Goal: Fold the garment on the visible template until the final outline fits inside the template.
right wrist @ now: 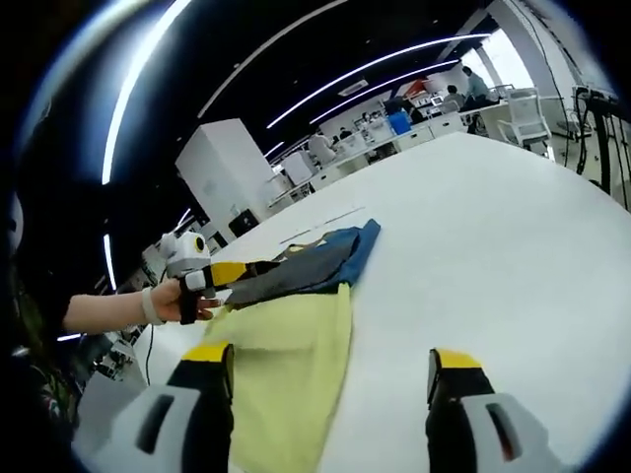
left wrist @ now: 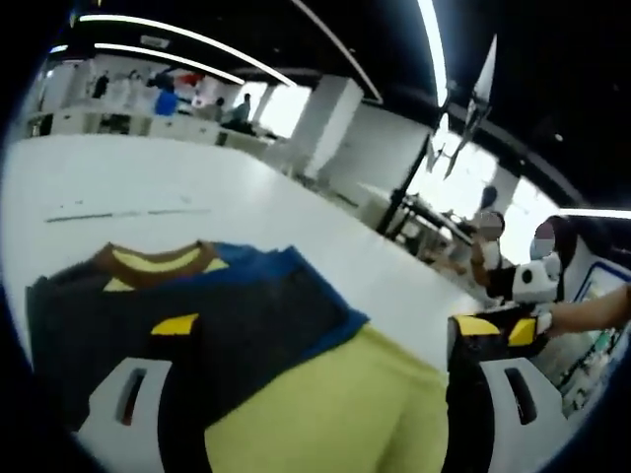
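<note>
The white table (right wrist: 513, 227) runs wide and bare to the right of the garment and far beyond it, with much open surface before its far edge; in the left gripper view bare tabletop also stretches behind the garment toward the far desks.

The garment (left wrist: 296, 374) lies flat on the table: a yellow-green body nearest the cameras, dark grey and blue panels farther off, and a brown collar with yellow lining at the far end. In the right gripper view the yellow cloth's right edge runs straight, close beside the bare table. I cannot make out a template outline.

The left gripper (left wrist: 325, 394) has its jaws spread wide over the garment, the left jaw above the grey panel, the right one at the cloth's edge; nothing is pinched between them. In the right gripper view a hand (right wrist: 182, 299) holds it at the garment's left side.

The right gripper (right wrist: 330, 379) is also wide open, its left jaw over the yellow cloth, its right jaw over bare table, grasping nothing.
</note>
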The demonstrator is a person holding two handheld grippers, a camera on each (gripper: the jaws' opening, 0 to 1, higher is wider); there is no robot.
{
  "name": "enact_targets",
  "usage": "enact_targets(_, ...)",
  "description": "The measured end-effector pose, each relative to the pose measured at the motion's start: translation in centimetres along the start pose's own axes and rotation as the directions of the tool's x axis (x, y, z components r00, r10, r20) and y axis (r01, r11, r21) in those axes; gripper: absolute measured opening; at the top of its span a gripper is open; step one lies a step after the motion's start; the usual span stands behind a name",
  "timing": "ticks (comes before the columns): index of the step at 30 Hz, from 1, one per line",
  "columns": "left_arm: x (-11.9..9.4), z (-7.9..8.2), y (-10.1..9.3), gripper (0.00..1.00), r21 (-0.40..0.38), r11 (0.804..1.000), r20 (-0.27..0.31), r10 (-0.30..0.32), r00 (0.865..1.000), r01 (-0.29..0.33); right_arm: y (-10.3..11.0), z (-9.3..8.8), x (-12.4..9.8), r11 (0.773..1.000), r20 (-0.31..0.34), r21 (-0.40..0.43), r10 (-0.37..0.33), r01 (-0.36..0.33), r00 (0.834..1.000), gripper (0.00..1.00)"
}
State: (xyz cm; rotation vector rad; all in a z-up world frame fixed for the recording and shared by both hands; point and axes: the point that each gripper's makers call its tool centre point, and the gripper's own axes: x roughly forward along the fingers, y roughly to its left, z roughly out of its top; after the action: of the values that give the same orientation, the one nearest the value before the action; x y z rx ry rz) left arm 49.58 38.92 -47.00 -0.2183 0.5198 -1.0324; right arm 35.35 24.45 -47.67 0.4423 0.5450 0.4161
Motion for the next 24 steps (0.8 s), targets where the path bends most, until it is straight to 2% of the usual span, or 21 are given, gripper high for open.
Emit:
enact_targets(13, -8.1, -1.1, 1.3, 0.99, -0.024, 0.996, 0.015, 0.081, 0.997, -0.081, 1.2, -0.3, -0.1, 1.0, -0.025, -0.025, 0.015, -0.016, 1.0, 0.8)
enact_targets(24, -13.2, -3.1, 1.7, 0.99, -0.035, 0.99, -0.009, 0.137, 0.991, -0.137, 2.2, -0.6, -0.6, 0.999, -0.026, -0.042, 0.019, -0.02, 0.999, 0.8)
